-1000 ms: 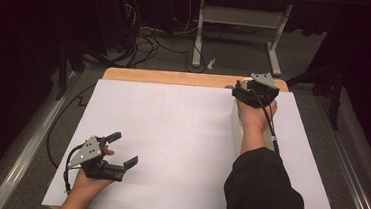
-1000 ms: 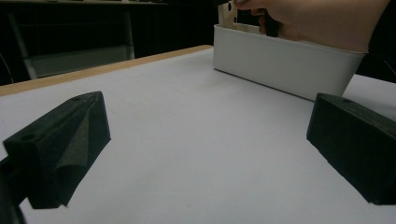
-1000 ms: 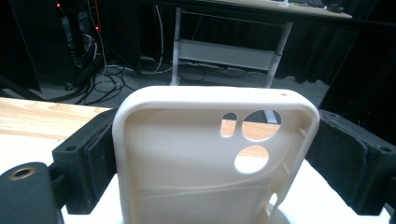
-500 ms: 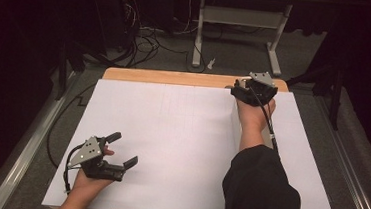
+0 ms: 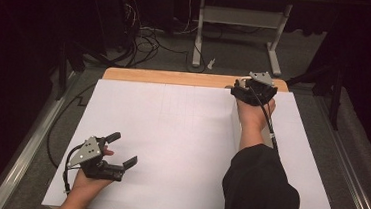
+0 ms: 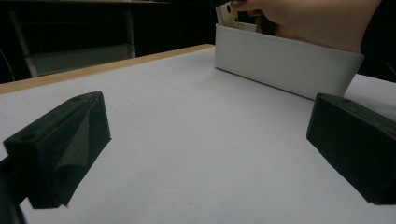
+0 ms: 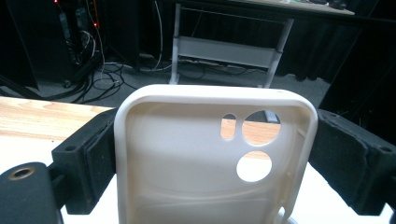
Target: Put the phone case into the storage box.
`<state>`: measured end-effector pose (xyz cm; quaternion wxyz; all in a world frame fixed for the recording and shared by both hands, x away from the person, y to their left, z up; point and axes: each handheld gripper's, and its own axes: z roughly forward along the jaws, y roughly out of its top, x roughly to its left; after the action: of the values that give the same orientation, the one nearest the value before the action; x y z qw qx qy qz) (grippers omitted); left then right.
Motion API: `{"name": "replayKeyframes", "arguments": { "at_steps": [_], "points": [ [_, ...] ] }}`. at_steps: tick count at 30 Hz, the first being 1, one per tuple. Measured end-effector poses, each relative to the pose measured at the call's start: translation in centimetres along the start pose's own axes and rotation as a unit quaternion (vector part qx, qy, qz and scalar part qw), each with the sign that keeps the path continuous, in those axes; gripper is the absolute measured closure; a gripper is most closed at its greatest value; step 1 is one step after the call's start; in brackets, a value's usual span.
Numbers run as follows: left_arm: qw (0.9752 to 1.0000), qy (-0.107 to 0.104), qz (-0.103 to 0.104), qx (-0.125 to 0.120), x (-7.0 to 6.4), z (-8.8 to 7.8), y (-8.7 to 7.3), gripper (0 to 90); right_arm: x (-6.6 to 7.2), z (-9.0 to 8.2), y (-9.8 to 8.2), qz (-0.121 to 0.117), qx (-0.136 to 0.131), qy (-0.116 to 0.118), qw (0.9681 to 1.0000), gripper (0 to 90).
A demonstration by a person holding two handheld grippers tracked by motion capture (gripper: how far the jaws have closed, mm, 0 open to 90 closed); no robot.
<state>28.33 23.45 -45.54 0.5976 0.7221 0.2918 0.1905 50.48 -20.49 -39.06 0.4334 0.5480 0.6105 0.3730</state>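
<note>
Little has shifted since a second ago: right tongs [image 7: 205,154] stay pinching the cream phone case [image 7: 210,158] by its side edges at the bench's [image 5: 171,133] far edge over the white box [image 6: 285,65], while left tongs [image 5: 119,152] rest spread, waiting.

right gripper [image 5: 239,90]: shifts a touch toward the table's left along the far edge
left gripper [image 5: 119,152]: no change

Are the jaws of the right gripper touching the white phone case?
Touching. In the right gripper view, the right gripper has one black jaw pressed flat against each side edge of the phone case, with no gap on either side.
</note>
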Motion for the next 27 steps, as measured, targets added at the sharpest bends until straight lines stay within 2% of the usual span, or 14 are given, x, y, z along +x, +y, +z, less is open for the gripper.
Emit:
{"name": "replayKeyframes", "arguments": {
  "at_steps": [10,18,27],
  "points": [
    [1.0000,0.000,0.001,0.001,-0.03,-0.02,0.01,0.7,-0.10,0.03,0.03,0.000,0.001,0.002,1.0000,8.8],
    [1.0000,0.000,0.002,0.002,-0.02,-0.01,-0.01,0.8,-0.06,0.21,0.01,0.000,0.003,0.007,1.0000,0.3],
    [1.0000,0.000,0.002,0.006,-0.05,0.08,-0.03,0.9,0.03,-0.11,0.11,-0.005,0.005,0.015,0.9999,0.1]
  ]
}}
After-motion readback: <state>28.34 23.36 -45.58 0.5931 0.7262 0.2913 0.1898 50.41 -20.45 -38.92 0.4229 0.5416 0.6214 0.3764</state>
